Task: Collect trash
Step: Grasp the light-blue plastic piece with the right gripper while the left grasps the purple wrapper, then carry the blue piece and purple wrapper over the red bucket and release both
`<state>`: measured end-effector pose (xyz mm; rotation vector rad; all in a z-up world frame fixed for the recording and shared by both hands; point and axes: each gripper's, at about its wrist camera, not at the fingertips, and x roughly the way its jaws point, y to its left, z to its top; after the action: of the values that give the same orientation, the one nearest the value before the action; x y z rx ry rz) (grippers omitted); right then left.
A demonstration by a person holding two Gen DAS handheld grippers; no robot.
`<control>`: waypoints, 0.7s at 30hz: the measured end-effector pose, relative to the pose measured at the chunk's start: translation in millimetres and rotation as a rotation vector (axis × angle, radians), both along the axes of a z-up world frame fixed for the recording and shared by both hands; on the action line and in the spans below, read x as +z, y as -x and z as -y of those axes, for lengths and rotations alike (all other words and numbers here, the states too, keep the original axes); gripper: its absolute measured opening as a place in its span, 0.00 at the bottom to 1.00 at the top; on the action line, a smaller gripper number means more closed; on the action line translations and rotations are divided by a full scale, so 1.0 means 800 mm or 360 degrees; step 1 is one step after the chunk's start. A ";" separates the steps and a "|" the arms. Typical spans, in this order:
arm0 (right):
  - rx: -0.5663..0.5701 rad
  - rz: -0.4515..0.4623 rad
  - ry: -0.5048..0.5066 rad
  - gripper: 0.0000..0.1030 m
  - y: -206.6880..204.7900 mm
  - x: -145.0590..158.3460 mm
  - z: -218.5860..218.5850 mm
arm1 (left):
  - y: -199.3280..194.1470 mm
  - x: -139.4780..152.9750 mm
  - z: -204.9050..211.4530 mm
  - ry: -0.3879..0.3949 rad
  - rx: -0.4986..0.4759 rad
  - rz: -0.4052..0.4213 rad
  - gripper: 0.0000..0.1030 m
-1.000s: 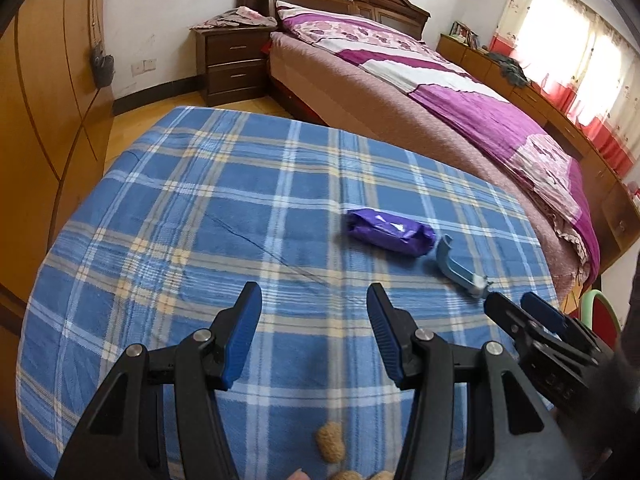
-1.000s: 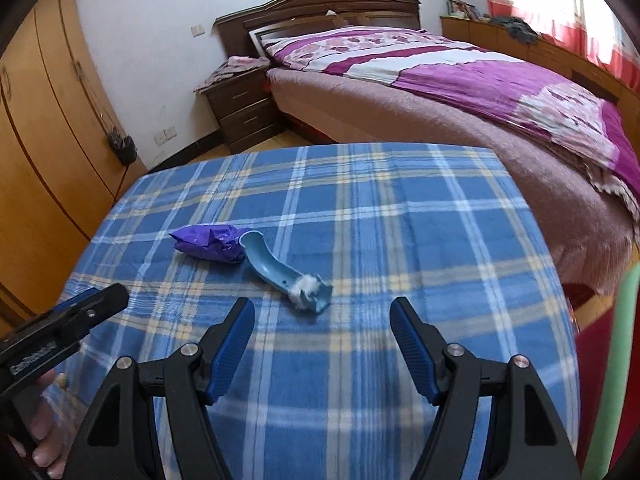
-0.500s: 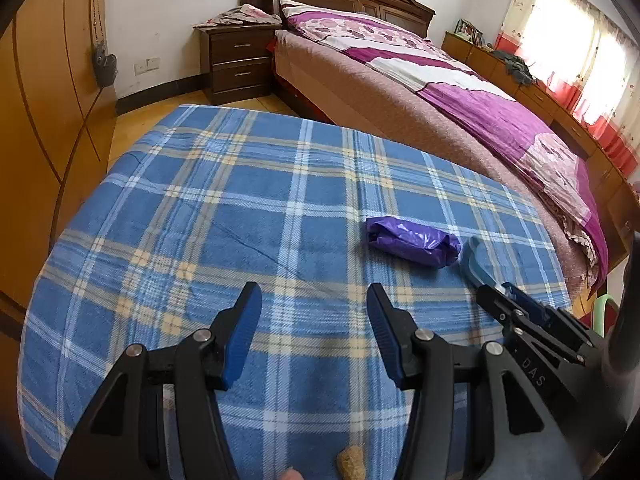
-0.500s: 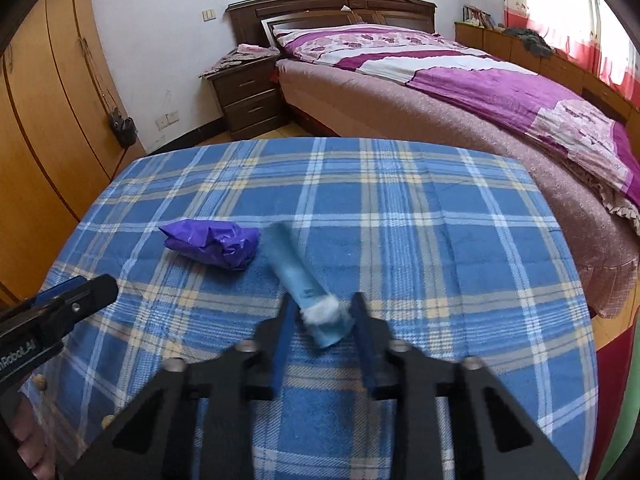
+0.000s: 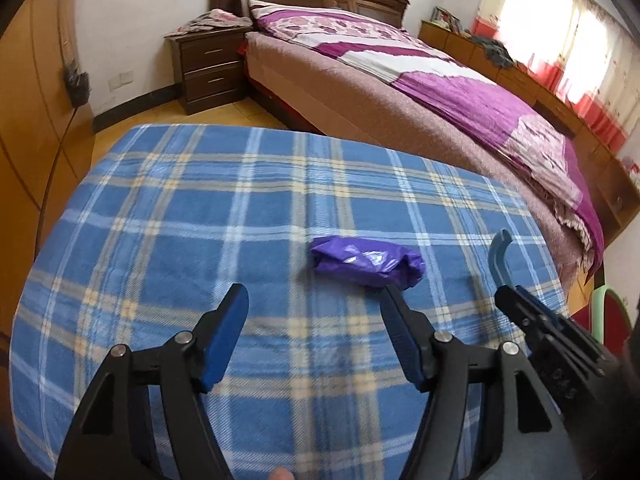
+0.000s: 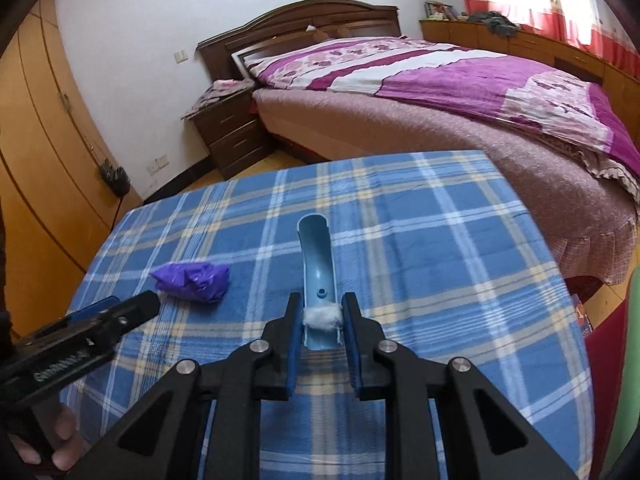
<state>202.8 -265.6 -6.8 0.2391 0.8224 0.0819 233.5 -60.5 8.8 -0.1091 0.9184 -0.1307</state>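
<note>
A crumpled purple plastic bag (image 5: 368, 264) lies on the blue plaid tablecloth (image 5: 200, 216), just beyond my left gripper (image 5: 316, 308), whose jaws are opening with nothing between them. In the right wrist view the purple bag (image 6: 192, 280) sits left of a light blue curved plastic piece (image 6: 318, 264) with a white cotton wad (image 6: 322, 314) at its near end. My right gripper (image 6: 320, 316) is shut on that end, pads pressing both sides. From the left wrist view the right gripper (image 5: 516, 300) shows at right, with the blue piece (image 5: 498, 252) sticking out past it.
A bed with a purple and pink cover (image 6: 440, 80) stands beyond the table, with a dark wooden nightstand (image 5: 208, 68) beside it. Wooden wardrobe doors (image 6: 36, 152) line the left. A green and red chair (image 5: 608, 316) stands by the table's right edge.
My right gripper closed on the near end of the blue piece and turned it to point straight away. My left gripper moved toward the purple bag and its jaws widened; the peanuts left view.
</note>
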 end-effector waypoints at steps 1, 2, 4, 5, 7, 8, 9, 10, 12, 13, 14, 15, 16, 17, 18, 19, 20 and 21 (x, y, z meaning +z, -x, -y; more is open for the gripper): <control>-0.0011 0.0001 0.0002 0.21 0.000 0.001 0.004 | -0.003 0.000 0.005 -0.0003 -0.0019 0.0002 0.66; -0.0030 0.0000 -0.0002 0.21 0.000 0.001 0.008 | -0.006 -0.001 0.010 -0.0006 -0.0043 0.0003 0.69; -0.0054 -0.0008 -0.0021 0.21 -0.001 0.000 0.015 | -0.013 -0.003 0.022 -0.0020 -0.0085 0.0012 0.74; -0.0065 -0.0014 -0.0028 0.21 -0.001 0.000 0.018 | -0.017 -0.004 0.029 -0.0034 -0.0105 0.0018 0.74; -0.0086 -0.0022 -0.0033 0.21 -0.002 -0.002 0.024 | -0.024 -0.006 0.039 -0.0066 -0.0121 0.0016 0.74; -0.0095 -0.0027 -0.0039 0.21 -0.003 -0.002 0.027 | -0.027 -0.007 0.043 -0.0081 -0.0128 0.0016 0.74; -0.0099 -0.0031 -0.0045 0.21 -0.003 -0.003 0.028 | -0.030 -0.009 0.046 -0.0094 -0.0133 0.0016 0.74; -0.0103 -0.0033 -0.0051 0.21 -0.003 -0.004 0.030 | -0.034 -0.011 0.050 -0.0118 -0.0135 0.0015 0.74; -0.0110 -0.0037 -0.0056 0.21 -0.003 -0.005 0.032 | -0.039 -0.016 0.054 -0.0157 -0.0135 0.0013 0.74; -0.0113 -0.0038 -0.0059 0.21 -0.003 -0.005 0.033 | -0.042 -0.019 0.056 -0.0171 -0.0137 0.0007 0.74; -0.0115 -0.0039 -0.0062 0.21 -0.003 -0.005 0.034 | -0.047 -0.023 0.057 -0.0172 -0.0140 -0.0025 0.74; -0.0117 -0.0038 -0.0061 0.21 -0.004 -0.005 0.035 | -0.049 -0.026 0.056 -0.0154 -0.0141 -0.0044 0.74; -0.0118 -0.0038 -0.0057 0.21 -0.004 -0.006 0.035 | -0.052 -0.028 0.055 -0.0123 -0.0143 -0.0063 0.74; -0.0118 -0.0038 -0.0056 0.21 -0.003 -0.006 0.035 | -0.051 -0.027 0.055 -0.0120 -0.0142 -0.0051 0.74; -0.0117 -0.0038 -0.0060 0.21 -0.003 -0.006 0.035 | -0.051 -0.026 0.053 -0.0105 -0.0144 -0.0040 0.74; -0.0116 -0.0037 -0.0061 0.21 -0.003 -0.006 0.035 | -0.051 -0.025 0.052 -0.0089 -0.0145 -0.0035 0.72; -0.0116 -0.0033 -0.0058 0.21 -0.003 -0.005 0.034 | -0.050 -0.024 0.051 -0.0075 -0.0150 -0.0033 0.70; -0.0115 -0.0027 -0.0055 0.21 -0.002 -0.005 0.034 | -0.048 -0.024 0.050 -0.0062 -0.0165 -0.0033 0.69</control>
<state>204.4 -292.7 -10.5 0.3026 0.8289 0.0262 272.1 -100.5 -10.3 -0.0266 0.9472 -0.2081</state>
